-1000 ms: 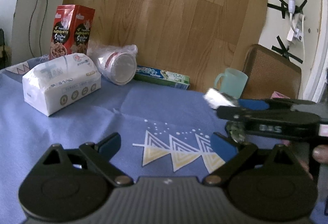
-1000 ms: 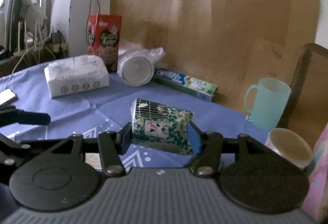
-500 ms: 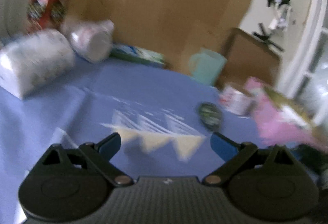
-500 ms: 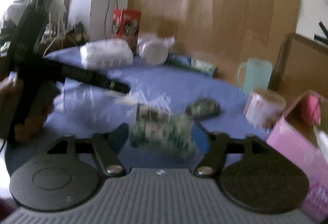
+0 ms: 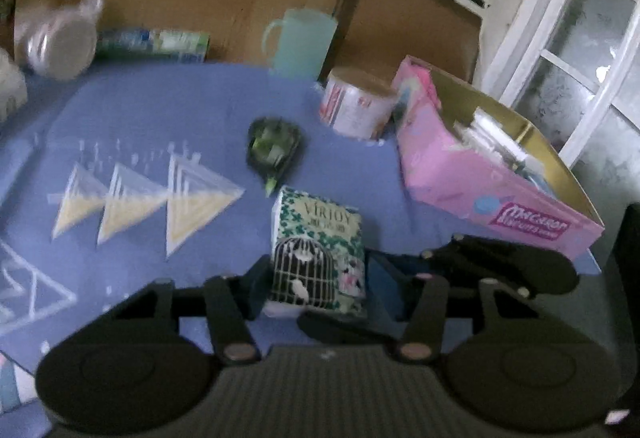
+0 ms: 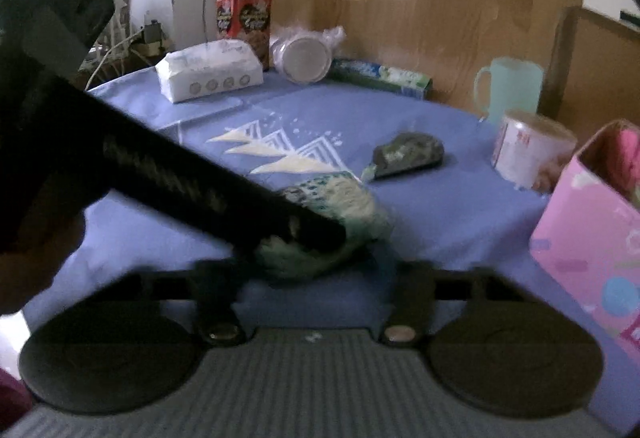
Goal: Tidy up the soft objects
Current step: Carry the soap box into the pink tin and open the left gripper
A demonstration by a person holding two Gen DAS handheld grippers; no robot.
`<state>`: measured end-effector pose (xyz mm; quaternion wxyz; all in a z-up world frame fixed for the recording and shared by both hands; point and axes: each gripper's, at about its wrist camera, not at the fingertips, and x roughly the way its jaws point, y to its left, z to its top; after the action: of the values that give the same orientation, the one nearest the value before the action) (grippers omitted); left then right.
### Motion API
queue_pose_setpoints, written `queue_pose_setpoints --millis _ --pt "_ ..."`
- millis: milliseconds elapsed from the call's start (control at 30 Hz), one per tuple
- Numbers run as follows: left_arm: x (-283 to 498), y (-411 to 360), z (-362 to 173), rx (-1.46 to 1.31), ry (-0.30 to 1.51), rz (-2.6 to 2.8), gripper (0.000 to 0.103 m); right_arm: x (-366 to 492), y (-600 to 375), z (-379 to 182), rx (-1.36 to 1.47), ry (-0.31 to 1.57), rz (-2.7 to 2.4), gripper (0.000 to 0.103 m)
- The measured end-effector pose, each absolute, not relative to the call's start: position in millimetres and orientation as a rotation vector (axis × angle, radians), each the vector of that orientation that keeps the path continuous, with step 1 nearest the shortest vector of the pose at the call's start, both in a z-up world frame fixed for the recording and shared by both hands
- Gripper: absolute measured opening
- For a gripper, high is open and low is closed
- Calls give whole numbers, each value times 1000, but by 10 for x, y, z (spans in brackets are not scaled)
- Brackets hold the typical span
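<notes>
While left view shows tissue pack point(image 5: 318, 254) print, right blurs.

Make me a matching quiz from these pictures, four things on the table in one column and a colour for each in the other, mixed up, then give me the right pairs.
Things:
1. mug
2. open box
3. tablecloth
4. cereal carton

Colours:
A. red
B. pale mint green
C. blue
D. pink

Pairs: 1-B, 2-D, 3-C, 4-A
</notes>
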<state>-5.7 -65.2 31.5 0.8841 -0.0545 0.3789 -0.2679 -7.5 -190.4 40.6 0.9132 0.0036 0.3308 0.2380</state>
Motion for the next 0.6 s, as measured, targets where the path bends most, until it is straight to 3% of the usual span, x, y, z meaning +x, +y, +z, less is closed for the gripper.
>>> queue_pose_setpoints --millis 300,333,367,433,600 --pt "225 -1704 1094 -62 625 -814 56 -194 -2864 880 53 473 183 52" --pt "274 -1881 1144 -60 612 -844 65 -164 -3023 911 60 475 129 52" --pt "339 -2072 1184 -66 604 -869 82 -129 -3166 935 68 480 78 52" --pt "408 -2347 1202 -76 590 -865 98 -35 -3452 941 65 500 -38 52" --pt "470 -2326 998 -133 608 -807 97 27 -3958 818 53 557 -250 53"
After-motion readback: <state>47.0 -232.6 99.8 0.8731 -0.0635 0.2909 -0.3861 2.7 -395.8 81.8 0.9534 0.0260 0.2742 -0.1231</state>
